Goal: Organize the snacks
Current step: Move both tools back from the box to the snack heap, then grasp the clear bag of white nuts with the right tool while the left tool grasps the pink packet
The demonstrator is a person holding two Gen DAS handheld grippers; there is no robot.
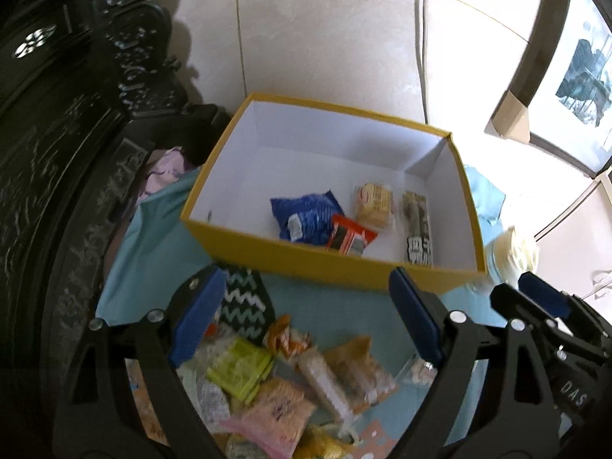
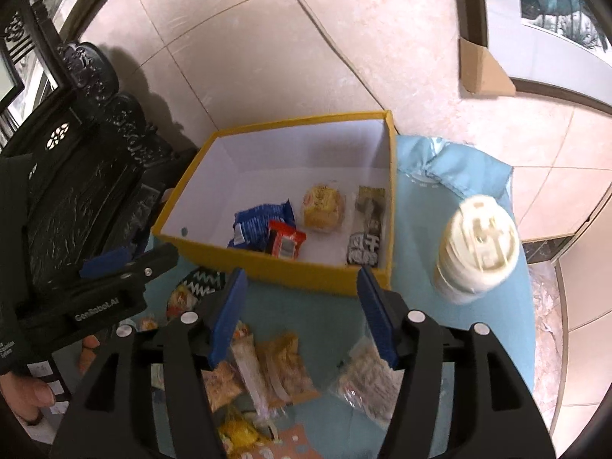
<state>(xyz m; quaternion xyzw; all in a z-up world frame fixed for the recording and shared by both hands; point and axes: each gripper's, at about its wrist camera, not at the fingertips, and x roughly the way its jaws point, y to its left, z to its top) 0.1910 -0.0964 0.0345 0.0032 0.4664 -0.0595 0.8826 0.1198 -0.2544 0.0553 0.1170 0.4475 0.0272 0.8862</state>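
Your yellow box [image 1: 306, 258] sits on the blue-covered surface [image 1: 160, 252] with four snacks along its near side: a blue packet [image 1: 306, 216], a red packet [image 1: 350, 236] overlapping it, a round yellow cake pack [image 1: 375, 204] and a dark striped bar [image 1: 417, 229] against the right wall. The rest of the box floor is bare white. Your left gripper [image 1: 306, 323] is spread wide over the loose snack pile [image 1: 275, 386] in front of the box, grasping nothing; your right gripper [image 2: 302, 319] is likewise released above the same pile. A cream-lidded jar [image 2: 474, 252] stands right of the box, blurred. The pile's wrappers are smeared and partly hidden behind the gripper fingers, so their labels can't be read.
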